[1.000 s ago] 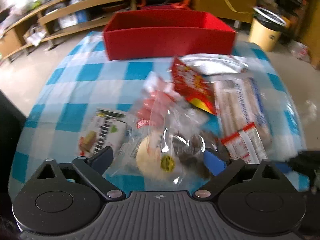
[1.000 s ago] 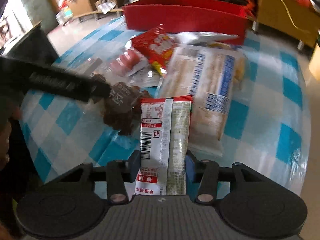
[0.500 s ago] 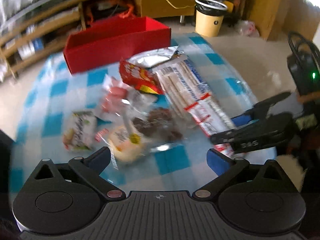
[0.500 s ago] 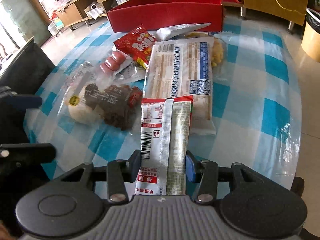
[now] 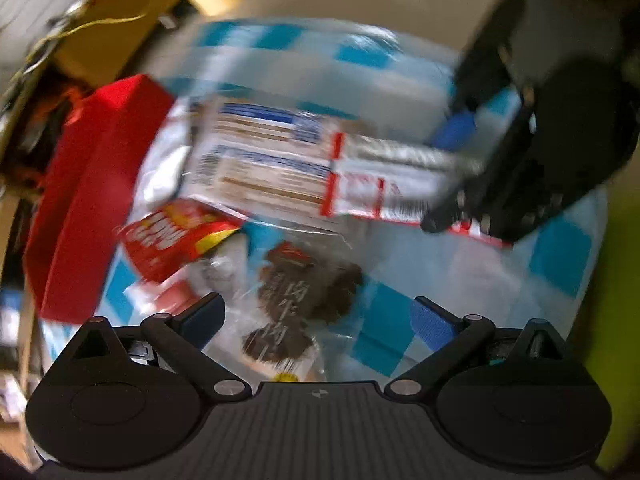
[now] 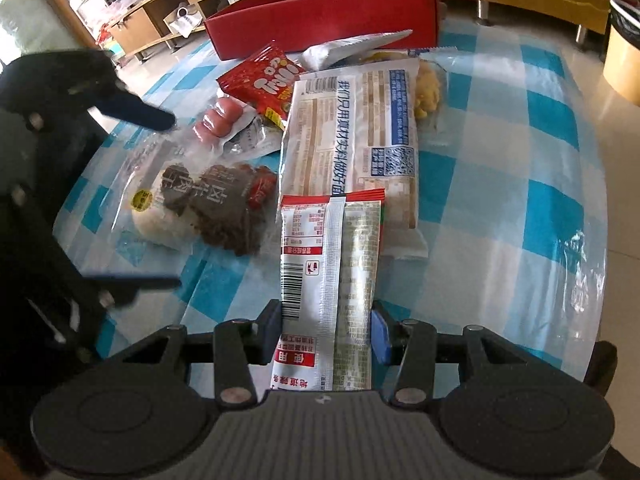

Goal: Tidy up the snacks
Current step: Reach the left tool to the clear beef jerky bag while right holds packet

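Note:
My right gripper [image 6: 326, 332] is shut on a long white-and-red snack packet [image 6: 328, 264], whose far end rests by a big pale biscuit pack [image 6: 356, 132]. The same packet [image 5: 380, 184] shows blurred in the left wrist view, held by the right gripper [image 5: 460, 168]. My left gripper [image 5: 318, 316] is open and tilted steeply down over a clear bag of brown meat snack and a bun [image 5: 304, 288]. From the right wrist view the left gripper [image 6: 172, 202] straddles that bag [image 6: 208, 204], one finger on each side, pads apart from it. The red box [image 6: 320, 16] stands at the table's far end.
A red snack bag [image 6: 266, 80], pink sausages [image 6: 218, 122] and a silver pouch [image 6: 352, 48] lie between the pile and the box. The blue-checked tablecloth [image 6: 520, 184] drops off at the right edge. A yellow bin [image 6: 624, 68] and wooden shelves [image 6: 160, 20] stand beyond.
My left gripper has rolled sharply and swung to the side of the pile, now open over the clear brown-snack bag. The right gripper has kept still with the packet in it.

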`<state>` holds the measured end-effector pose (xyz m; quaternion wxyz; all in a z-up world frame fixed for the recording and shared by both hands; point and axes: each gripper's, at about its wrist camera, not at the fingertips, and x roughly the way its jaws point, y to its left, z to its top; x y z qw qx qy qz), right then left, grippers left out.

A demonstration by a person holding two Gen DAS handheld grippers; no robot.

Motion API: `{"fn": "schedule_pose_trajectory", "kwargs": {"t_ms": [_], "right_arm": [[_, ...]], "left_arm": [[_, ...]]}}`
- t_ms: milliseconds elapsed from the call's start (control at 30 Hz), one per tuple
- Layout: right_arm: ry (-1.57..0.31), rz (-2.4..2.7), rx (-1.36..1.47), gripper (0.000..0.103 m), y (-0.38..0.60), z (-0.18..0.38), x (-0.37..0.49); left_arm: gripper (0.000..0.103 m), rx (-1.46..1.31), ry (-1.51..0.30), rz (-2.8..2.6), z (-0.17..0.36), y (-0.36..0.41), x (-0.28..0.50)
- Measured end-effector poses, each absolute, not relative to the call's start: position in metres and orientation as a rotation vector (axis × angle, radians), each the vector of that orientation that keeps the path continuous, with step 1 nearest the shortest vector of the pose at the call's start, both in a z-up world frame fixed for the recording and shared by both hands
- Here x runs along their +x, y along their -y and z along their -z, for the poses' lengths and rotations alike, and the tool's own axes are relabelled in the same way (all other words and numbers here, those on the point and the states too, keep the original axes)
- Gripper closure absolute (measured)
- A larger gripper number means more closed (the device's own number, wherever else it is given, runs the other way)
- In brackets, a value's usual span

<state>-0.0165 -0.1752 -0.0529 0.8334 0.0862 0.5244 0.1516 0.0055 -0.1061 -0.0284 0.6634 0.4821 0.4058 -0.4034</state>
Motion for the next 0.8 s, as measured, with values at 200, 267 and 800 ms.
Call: {"fn": "schedule_pose_trajectory", "kwargs": {"t_ms": [200,267,800], "right_arm": [[-1.117,-0.335,0.225,0.058,0.180,0.053,-0.016],[-1.122,-0.335,0.235,0.058,0.182,0.053,-0.014],[-1.119,-0.315,0.139,0.061,0.177,0.049,-0.022]], "left_arm": [[0.000,1.203,-0.966,0.954,0.068,0.119,0.027],[0.000,1.145,-1.024,0.975,0.070,0.119,0.042],[0.037,0.630,-1.141,0.675,0.040,0.075,0.015]]}}
